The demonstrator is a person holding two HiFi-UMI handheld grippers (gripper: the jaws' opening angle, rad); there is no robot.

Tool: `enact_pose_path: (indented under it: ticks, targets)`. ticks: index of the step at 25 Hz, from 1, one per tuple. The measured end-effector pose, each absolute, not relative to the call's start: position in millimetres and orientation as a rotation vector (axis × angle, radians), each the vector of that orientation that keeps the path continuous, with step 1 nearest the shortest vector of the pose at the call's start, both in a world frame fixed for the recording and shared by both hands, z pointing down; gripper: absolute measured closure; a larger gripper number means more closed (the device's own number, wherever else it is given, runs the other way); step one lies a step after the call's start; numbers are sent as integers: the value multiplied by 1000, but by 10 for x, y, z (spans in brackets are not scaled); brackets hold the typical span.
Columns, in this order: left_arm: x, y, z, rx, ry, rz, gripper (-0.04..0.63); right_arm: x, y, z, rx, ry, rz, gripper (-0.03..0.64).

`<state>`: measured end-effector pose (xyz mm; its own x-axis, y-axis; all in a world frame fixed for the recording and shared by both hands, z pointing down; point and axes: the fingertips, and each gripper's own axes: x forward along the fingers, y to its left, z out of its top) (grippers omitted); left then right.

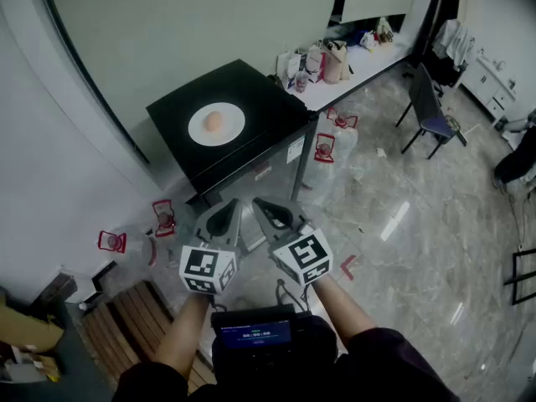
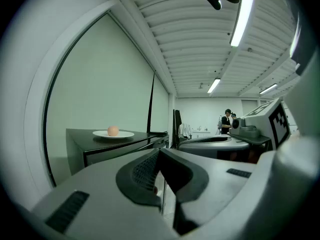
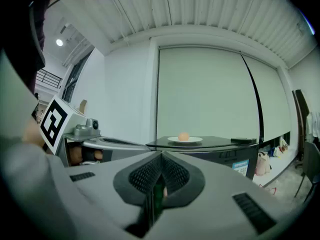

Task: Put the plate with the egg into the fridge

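Bare floor (image 1: 381, 203) leads to the fridge (image 1: 272, 111); water jugs (image 1: 339, 141) crowd its sides.

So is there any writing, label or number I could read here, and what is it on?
No text is readable.
On the fridge front, a sticker: print too small to read.
On the screen at the person's chest: a glowing line, too blurred.
On the marker cubes: black-and-white patterns, no letters.

Jaws of right gripper (image 3: 161, 156) pressed together, nothing btwn. Ahead, well apart: egg (image 3: 183, 136) on white plate (image 3: 194, 140) atop black fridge (image 3: 220, 151). left gripper (image 3: 135, 144) alongside, w/ marker cube (image 3: 54, 123).
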<state>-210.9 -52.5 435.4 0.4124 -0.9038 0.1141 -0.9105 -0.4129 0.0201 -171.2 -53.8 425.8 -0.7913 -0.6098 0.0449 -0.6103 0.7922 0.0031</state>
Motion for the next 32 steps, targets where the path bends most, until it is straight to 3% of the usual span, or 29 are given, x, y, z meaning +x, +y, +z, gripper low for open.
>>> enact_pose_path:
  ticks: [22,32]
  targets:
    - [-2157,-239,4834,2436,-1718,221,587,-1593,-346,4716,1005,-2919,247,607]
    - [-2742,-201,5174,2515,-1614,262,586,-2124,-242,5047,1160,-2865,233,608]
